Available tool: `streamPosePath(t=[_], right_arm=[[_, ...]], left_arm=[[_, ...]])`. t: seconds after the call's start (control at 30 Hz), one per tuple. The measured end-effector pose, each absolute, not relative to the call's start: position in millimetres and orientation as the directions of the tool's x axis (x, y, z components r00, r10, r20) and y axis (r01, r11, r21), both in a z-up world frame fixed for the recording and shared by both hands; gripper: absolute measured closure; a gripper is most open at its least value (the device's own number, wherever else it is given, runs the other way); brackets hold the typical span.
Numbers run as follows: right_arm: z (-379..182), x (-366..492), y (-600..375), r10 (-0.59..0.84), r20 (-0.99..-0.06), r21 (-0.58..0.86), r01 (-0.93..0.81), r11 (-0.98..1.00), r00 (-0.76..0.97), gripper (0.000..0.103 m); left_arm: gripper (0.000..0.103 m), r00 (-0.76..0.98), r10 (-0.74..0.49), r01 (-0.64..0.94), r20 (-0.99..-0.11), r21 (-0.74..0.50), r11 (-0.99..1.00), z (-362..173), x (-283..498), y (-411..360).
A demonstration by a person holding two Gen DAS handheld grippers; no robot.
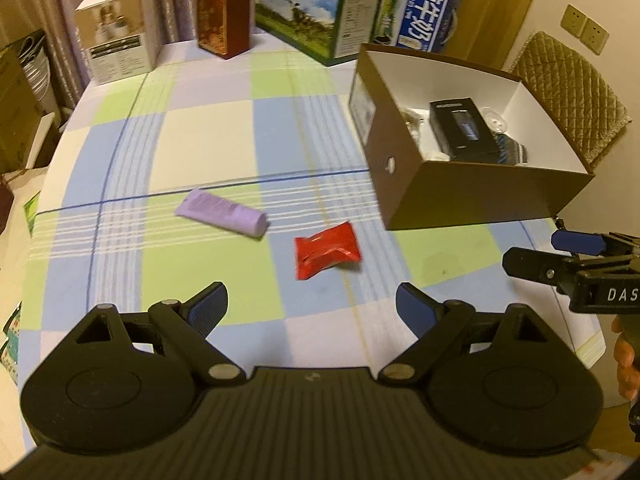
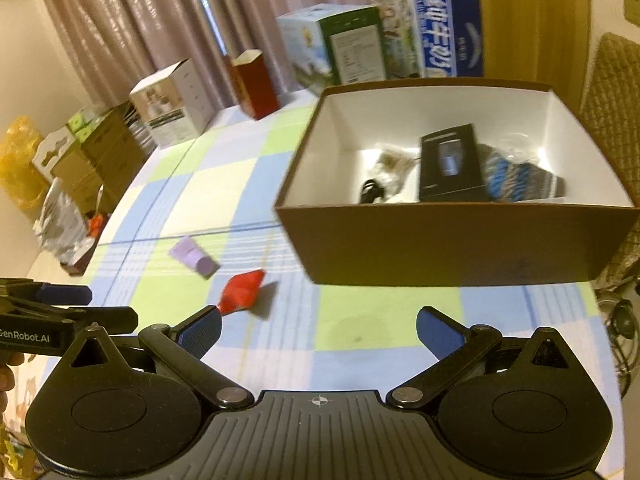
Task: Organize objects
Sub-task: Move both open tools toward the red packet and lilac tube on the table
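A red packet (image 1: pixel 326 249) (image 2: pixel 241 291) and a lilac tube (image 1: pixel 222 215) (image 2: pixel 193 258) lie on the checked tablecloth. To their right stands an open brown box (image 1: pixel 468 196) (image 2: pixel 456 244) with a white inside; it holds a black carton (image 1: pixel 464 128) (image 2: pixel 450 164), a striped item and some pale bits. My left gripper (image 1: pixel 312 312) hovers open just in front of the red packet, holding nothing. My right gripper (image 2: pixel 319 330) is open and empty too, in front of the brown box. It shows in the left wrist view as the right gripper (image 1: pixel 540 254) at the right edge.
Cartons line the table's far edge: a white one (image 1: pixel 120 32), a dark red one (image 1: pixel 222 16), a green-and-blue one (image 1: pixel 320 8) and a blue one (image 1: pixel 424 12). A quilted chair (image 1: pixel 576 96) stands behind the brown box. Stacked boxes and bags (image 2: pixel 72 168) sit left of the table.
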State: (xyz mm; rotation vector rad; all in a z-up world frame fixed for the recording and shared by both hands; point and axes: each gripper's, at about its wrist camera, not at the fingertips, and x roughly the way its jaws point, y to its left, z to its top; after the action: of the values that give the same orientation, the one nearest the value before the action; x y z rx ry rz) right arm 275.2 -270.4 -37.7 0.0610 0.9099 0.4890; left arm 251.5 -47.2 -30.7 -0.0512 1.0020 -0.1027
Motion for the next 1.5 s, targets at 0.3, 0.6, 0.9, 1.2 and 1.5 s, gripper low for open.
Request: streamPosePath(t=[0.3, 0.6, 0.9, 1.2, 1.5], right_arm=[[-50.4, 265.5, -231.3, 0.457, -0.755, 0.255, -0.433, 0.865, 0.469, 0.002], [-60.3, 265.4, -201.1, 0.475, -0.753, 0.245, -0.475, 0.845, 0.455, 0.002], [-72.5, 278.7, -175.8, 0.505, -0.727, 0.221, -0.537, 0.814, 0.465, 0.003], [-93.6, 304.1, -147.2, 0.534, -0.720, 0.190, -0.614, 0.766, 0.444, 0.034], [-126.0, 330.5, -120.9, 0.539, -0.734, 0.185, -0.643, 0.743, 0.413, 0.042]], left_arm=[[0.014, 0.527, -0.076, 0.015, -0.847, -0.080, 0.997, -36.6, 239.7, -14.4], [0.014, 0.514, -0.058, -0.016, -0.856, -0.078, 0.997, -44.7, 240.4, 6.3], [0.014, 0.491, -0.048, -0.045, -0.870, -0.081, 0.996, -56.9, 253.2, 21.0], [0.014, 0.451, -0.027, -0.084, -0.892, -0.073, 0.994, -75.5, 271.2, 37.3], [0.014, 0.418, -0.013, -0.120, -0.908, -0.070, 0.990, -89.3, 289.6, 52.1]])
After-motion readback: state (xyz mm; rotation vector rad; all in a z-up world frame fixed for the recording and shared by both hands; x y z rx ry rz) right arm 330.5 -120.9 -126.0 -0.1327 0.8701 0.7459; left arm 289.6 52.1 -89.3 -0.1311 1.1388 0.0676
